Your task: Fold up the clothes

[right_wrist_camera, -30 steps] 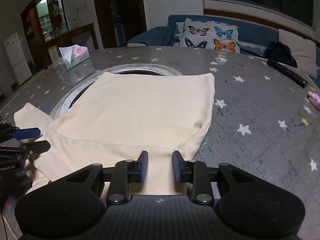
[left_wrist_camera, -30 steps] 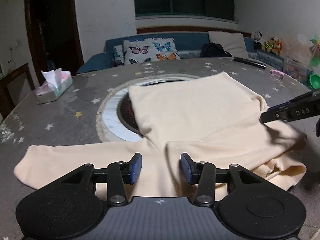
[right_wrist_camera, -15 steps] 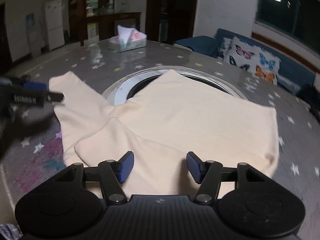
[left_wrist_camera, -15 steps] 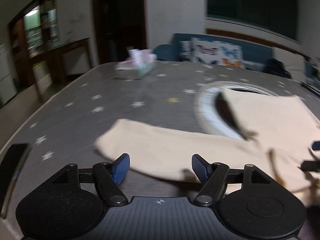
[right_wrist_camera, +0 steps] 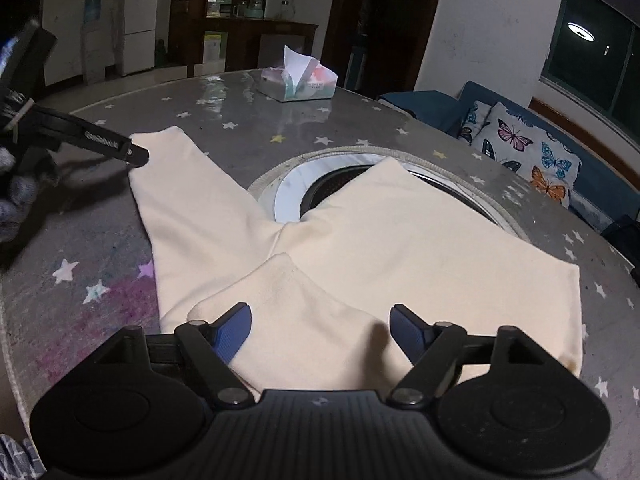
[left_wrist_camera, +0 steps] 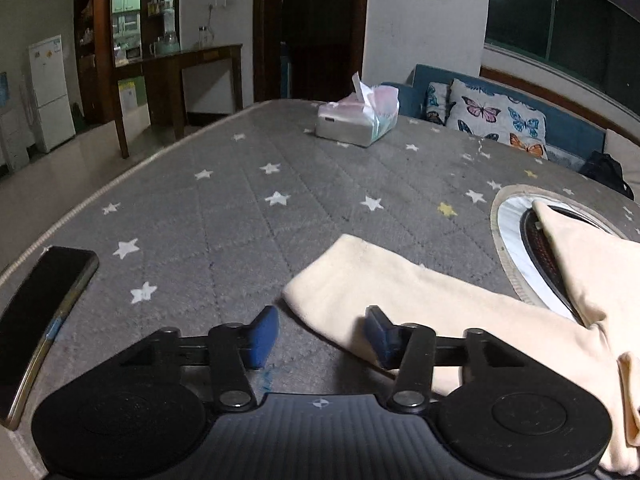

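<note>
- Swung left since a second ago: left gripper point(left_wrist_camera: 320, 330) now at sleeve cuff point(left_wrist_camera: 340, 276), jaws apart, empty.
- Right gripper point(right_wrist_camera: 320, 326) apart over cream sweater point(right_wrist_camera: 400, 248) spread on table point(left_wrist_camera: 240, 208).
- Step: sleeve fold. Next: straddle cuff, clamp, carry across body.

Star-patterned table point(left_wrist_camera: 248, 184): sweater point(right_wrist_camera: 400, 248), tissues point(left_wrist_camera: 356, 120), phone point(left_wrist_camera: 36, 320).

Left wrist camera: low over the table point(left_wrist_camera: 224, 208), close, facing the sleeve end point(left_wrist_camera: 340, 280). Right wrist camera: low over the garment's folded sleeve, facing across it. Both share sleeve, tissue box point(left_wrist_camera: 356, 120), round inset point(right_wrist_camera: 288, 192).
</note>
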Demonstrator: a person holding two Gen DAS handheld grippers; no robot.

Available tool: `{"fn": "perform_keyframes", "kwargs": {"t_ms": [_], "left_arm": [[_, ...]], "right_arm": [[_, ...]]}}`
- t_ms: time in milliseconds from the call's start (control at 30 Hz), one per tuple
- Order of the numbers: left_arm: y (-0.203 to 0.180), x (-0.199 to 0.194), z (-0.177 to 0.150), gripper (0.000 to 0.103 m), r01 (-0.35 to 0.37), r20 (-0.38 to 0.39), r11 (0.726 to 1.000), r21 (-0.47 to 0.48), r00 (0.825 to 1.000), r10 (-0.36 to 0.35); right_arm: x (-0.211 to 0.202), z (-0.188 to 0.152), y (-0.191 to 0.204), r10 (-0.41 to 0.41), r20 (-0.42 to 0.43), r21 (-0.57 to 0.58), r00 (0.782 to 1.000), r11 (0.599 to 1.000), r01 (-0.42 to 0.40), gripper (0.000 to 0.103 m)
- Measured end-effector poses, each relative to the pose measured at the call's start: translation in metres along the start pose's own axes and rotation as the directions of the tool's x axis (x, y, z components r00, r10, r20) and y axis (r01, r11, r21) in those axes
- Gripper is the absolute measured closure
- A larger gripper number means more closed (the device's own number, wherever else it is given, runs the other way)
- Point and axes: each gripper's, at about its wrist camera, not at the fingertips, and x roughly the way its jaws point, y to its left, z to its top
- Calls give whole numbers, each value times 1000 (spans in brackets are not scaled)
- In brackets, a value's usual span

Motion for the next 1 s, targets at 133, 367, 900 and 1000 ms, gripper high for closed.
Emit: {"fn": "perform_keyframes", "kwargs": {"t_ms": [133, 367, 900, 1000], "left_arm": [[-2, -4, 6, 93, 33, 10, 999, -16, 999, -33], [-37, -43, 27, 99, 163, 105, 986, 31, 981, -166], [-122, -68, 16, 95, 200, 121, 958, 204, 966, -227], [-96, -52, 12, 71, 96, 109, 982, 162, 987, -114]], "right_arm": [[-14, 2, -5, -6, 27, 10, 1000, 1000, 6, 21], [-40, -10, -28, -54, 56, 79, 997, 996, 49, 21], [-78, -56, -78, -133, 48, 215, 990, 969, 120, 19], [-74, -56, -78, -127, 43, 217, 991, 969, 114, 19]]}}
